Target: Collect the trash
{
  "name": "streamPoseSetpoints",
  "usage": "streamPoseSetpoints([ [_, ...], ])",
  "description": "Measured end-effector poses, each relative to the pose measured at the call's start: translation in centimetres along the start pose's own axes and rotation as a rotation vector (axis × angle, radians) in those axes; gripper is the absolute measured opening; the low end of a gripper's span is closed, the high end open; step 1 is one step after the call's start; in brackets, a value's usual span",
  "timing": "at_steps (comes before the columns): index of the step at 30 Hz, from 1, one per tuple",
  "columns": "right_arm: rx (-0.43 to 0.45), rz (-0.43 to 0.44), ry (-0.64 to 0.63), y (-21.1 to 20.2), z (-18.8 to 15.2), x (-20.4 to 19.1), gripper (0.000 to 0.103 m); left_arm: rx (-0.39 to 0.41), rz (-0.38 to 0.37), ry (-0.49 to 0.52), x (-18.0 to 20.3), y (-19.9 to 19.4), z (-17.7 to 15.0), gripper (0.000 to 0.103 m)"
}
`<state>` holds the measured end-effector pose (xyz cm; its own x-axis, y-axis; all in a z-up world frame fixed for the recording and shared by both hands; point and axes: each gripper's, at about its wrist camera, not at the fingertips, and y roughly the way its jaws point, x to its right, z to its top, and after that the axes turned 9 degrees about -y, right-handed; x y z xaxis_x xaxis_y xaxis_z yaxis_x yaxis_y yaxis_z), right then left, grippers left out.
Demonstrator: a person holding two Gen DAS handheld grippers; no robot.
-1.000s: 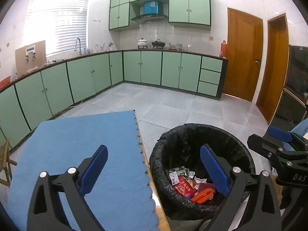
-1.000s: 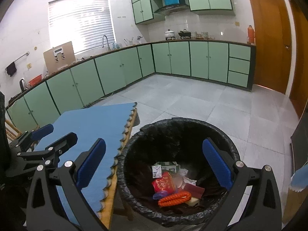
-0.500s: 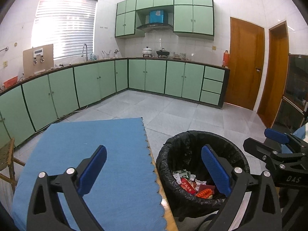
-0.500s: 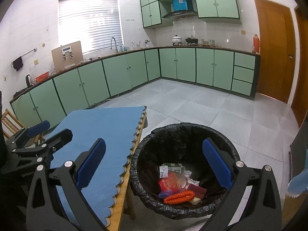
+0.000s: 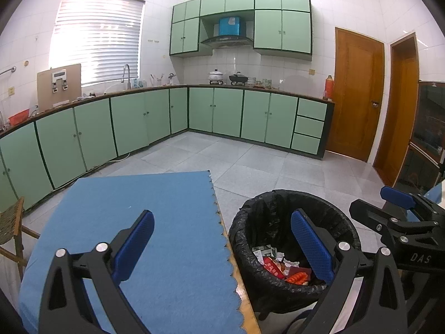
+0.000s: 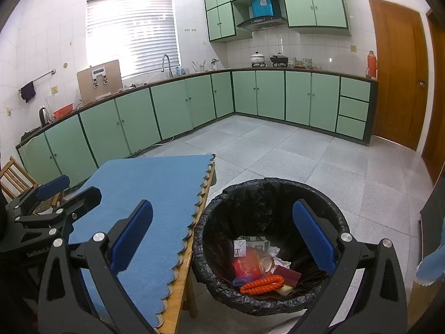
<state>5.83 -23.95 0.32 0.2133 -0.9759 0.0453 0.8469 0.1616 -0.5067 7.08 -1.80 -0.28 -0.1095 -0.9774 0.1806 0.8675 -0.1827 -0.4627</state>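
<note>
A round bin lined with a black bag [image 5: 267, 211] [image 6: 267, 194] stands on the floor beside the table's right edge. Trash lies at its bottom: a red packet [image 6: 246, 264], an orange ridged piece [image 6: 261, 284], white paper and a small carton [image 6: 239, 247]. My left gripper [image 5: 222, 246] hangs open above the blue mat [image 5: 155, 222] and the bin's left side, nothing between its fingers. Over the bin, my right gripper [image 6: 222, 240] is open and empty too. Each gripper shows in the other's view: the right one [image 5: 397, 211], the left one [image 6: 55, 197].
Blue felt mat [image 6: 155, 189] covers a wooden table with a scalloped edge. A wooden chair [image 6: 14, 178] stands at the left. Green cabinets [image 5: 228, 114] line the far walls, with wooden doors [image 5: 356, 94] at the right. Grey tiled floor [image 6: 306, 153] lies beyond the bin.
Both grippers have risen and drawn back from the bin, which now looks smaller and lower in both views. Both stayed open and empty.
</note>
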Motion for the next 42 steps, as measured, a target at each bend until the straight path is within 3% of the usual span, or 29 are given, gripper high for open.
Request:
streamPoseSetpoints([
  [42, 0.006, 0.009, -0.005, 0.48, 0.64, -0.24, 0.098, 0.003, 0.02, 0.01, -0.32, -0.33, 0.23, 0.097],
])
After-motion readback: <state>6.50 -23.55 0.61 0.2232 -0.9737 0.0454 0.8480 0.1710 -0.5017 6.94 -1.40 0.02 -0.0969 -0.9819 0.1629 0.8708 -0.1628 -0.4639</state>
